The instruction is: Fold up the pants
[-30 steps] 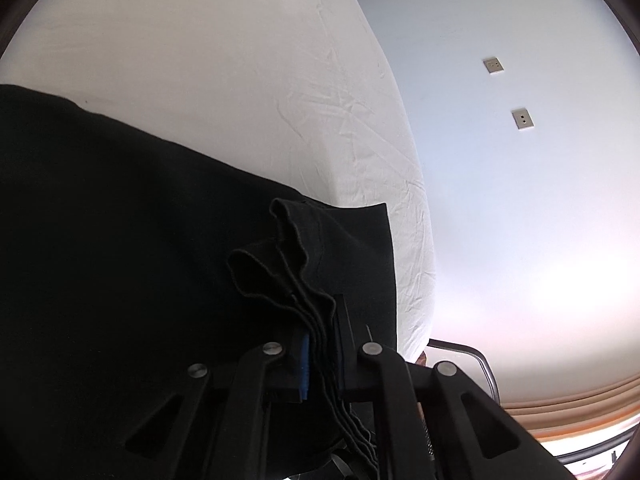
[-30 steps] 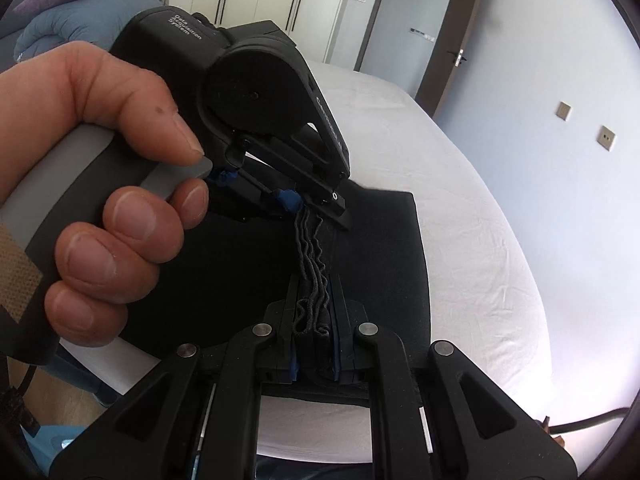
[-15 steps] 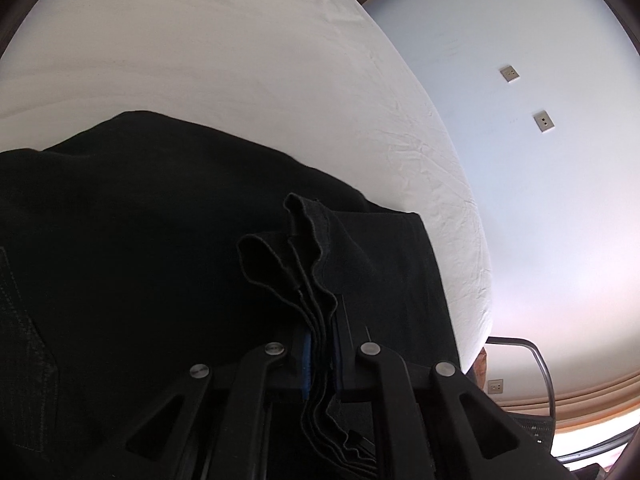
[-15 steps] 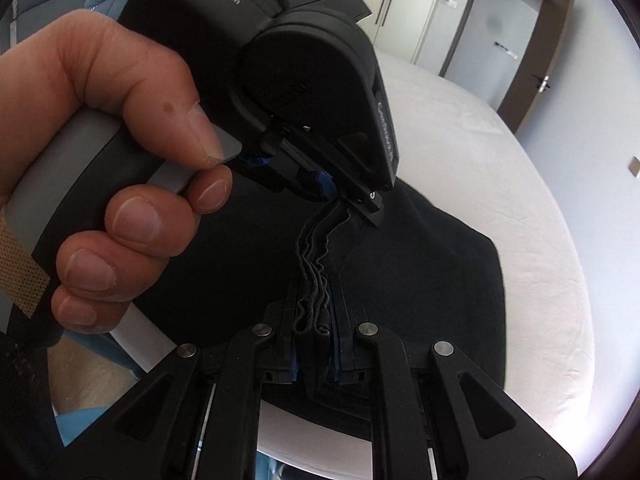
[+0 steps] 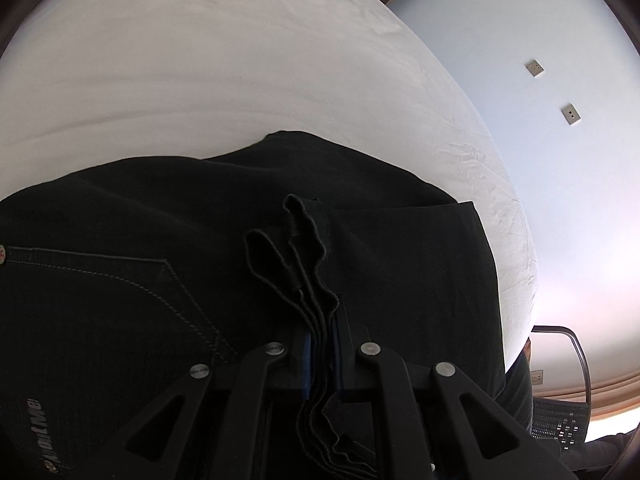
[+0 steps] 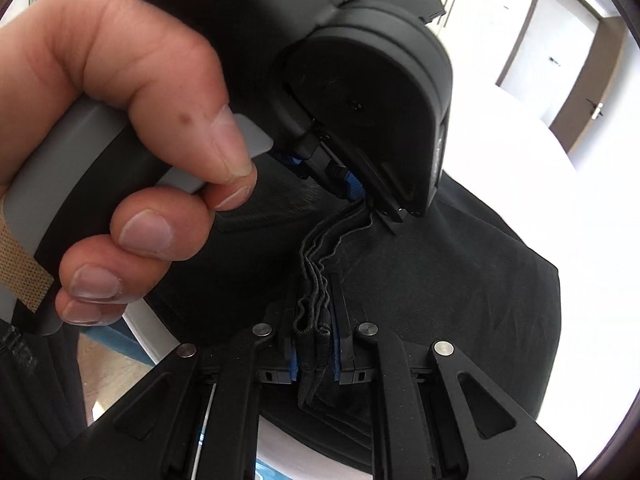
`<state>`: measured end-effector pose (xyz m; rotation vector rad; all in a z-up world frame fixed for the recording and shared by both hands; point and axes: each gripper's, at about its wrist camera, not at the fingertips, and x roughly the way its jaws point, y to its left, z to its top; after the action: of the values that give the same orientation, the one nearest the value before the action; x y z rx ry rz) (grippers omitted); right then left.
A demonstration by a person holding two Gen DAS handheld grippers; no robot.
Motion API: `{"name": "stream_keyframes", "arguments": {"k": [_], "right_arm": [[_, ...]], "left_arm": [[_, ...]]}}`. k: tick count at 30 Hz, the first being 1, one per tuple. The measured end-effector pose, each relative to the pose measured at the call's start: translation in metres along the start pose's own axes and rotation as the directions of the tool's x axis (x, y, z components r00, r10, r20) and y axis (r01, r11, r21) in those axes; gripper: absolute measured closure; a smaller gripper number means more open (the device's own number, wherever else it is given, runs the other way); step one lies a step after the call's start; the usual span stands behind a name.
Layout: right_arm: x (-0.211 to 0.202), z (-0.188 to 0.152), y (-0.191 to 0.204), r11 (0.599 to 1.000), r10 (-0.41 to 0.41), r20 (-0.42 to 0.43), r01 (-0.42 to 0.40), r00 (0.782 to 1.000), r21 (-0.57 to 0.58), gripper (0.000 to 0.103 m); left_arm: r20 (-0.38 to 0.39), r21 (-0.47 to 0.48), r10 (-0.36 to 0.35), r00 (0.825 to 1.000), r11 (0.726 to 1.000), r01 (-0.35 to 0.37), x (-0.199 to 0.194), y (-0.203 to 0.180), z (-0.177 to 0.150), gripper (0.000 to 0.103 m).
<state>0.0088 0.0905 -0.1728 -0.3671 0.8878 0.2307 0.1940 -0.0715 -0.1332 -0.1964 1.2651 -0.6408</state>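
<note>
Left tool clamped on bunched hems of black pants; right tool likewise, over white bed.

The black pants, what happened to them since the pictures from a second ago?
The pants have been carried farther over the white bed: the back pocket now shows in the left wrist view, and more folded cloth lies spread on the sheet. In the right wrist view the left gripper has come closer. Unchanged: both it and the right gripper stay clamped on the bunched edge, nothing let go.
</note>
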Motion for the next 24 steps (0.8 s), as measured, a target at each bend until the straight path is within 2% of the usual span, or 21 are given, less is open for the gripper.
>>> {"name": "stream_keyframes", "arguments": {"k": [8,16,24], "right_arm": [[0.007,-0.023,-0.026,1.000,0.025,-0.039,-0.025,0.999,0.004,0.093],[-0.001,-0.019,-0.029,0.999,0.034,-0.047,-0.034,0.998,0.008,0.092],[-0.001,-0.005,-0.031,0.999,0.049,-0.057,-0.048,0.997,0.007,0.089]], "left_arm": [[-0.019,0.003,0.005,1.000,1.000,-0.005,-0.001,0.019,-0.007,0.094],[-0.017,0.035,0.028,0.999,0.999,-0.028,-0.006,0.017,-0.012,0.094],[-0.003,0.010,0.027,1.000,1.000,-0.027,-0.003,0.024,-0.018,0.091]]}}
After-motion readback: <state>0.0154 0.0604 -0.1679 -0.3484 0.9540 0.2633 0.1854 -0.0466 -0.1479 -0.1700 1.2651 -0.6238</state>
